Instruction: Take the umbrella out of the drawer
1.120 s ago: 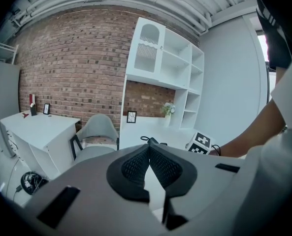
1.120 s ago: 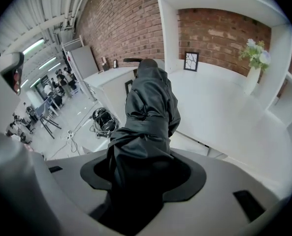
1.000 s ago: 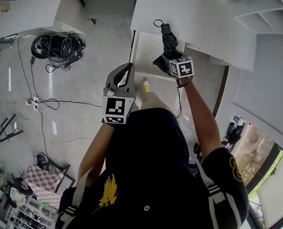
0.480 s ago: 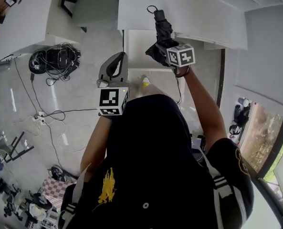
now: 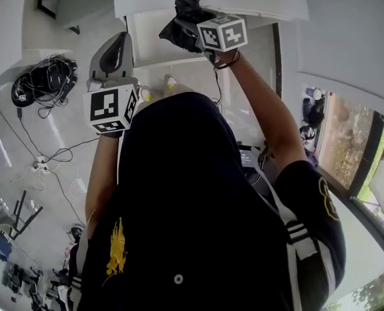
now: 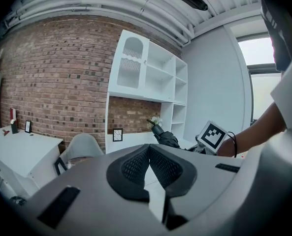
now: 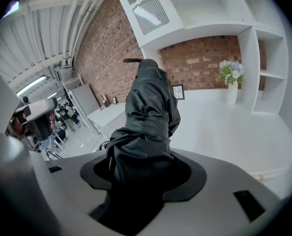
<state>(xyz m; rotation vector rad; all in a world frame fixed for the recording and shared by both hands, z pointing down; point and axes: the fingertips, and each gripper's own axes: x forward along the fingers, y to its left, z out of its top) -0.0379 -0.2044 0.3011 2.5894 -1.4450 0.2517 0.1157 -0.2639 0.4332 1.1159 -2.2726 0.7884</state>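
Black umbrella [image 7: 148, 117] sits clamped in right hand-held gripper [image 7: 143, 173]; left hand-held gripper [image 6: 149, 149] is closed, empty.

umbrella [image 7: 148, 114] in right gripper [image 7: 141, 178] (over desk [image 7: 224, 127]), left gripper [image 6: 148, 150] alongside

Head view steeply down over the person's shoulders [image 5: 302, 193]; left gripper view level toward red brick wall [image 6: 52, 82] and white open shelf unit [image 6: 146, 77] — right gripper view, tight on black folded fabric umbrella [image 7: 148, 112], shares both.
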